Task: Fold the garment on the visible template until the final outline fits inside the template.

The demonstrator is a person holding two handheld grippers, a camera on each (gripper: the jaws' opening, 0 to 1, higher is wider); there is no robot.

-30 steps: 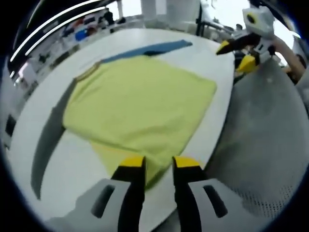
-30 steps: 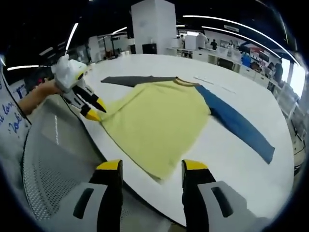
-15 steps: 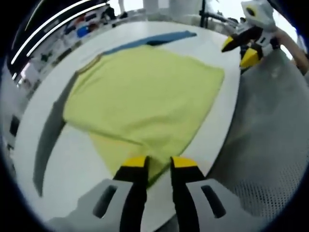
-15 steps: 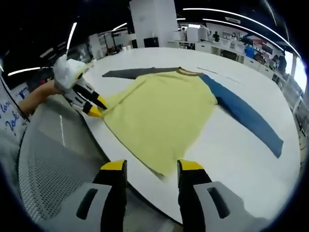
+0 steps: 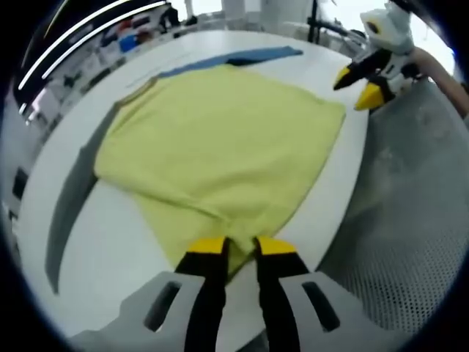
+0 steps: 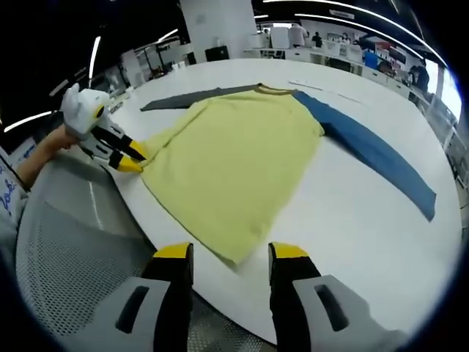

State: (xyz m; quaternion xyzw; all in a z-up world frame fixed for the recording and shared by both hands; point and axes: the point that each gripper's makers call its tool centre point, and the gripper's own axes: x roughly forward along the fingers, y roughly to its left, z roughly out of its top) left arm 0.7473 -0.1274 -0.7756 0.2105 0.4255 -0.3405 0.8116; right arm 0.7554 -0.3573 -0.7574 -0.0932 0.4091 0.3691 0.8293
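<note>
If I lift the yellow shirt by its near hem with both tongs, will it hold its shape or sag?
Likely sag: the yellow shirt lies flat and thin on the white table, like soft knit. The blue sleeve would probably trail behind, being long and loose. It looks light, so the left tongs and right tongs should lift it easily.

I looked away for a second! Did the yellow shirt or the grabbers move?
The left gripper closed in on the near corner of the yellow shirt, its jaws narrowing around the hem. The right gripper stayed open near the other corner. The shirt still lies flat on the white table, blue sleeve stretched out.
</note>
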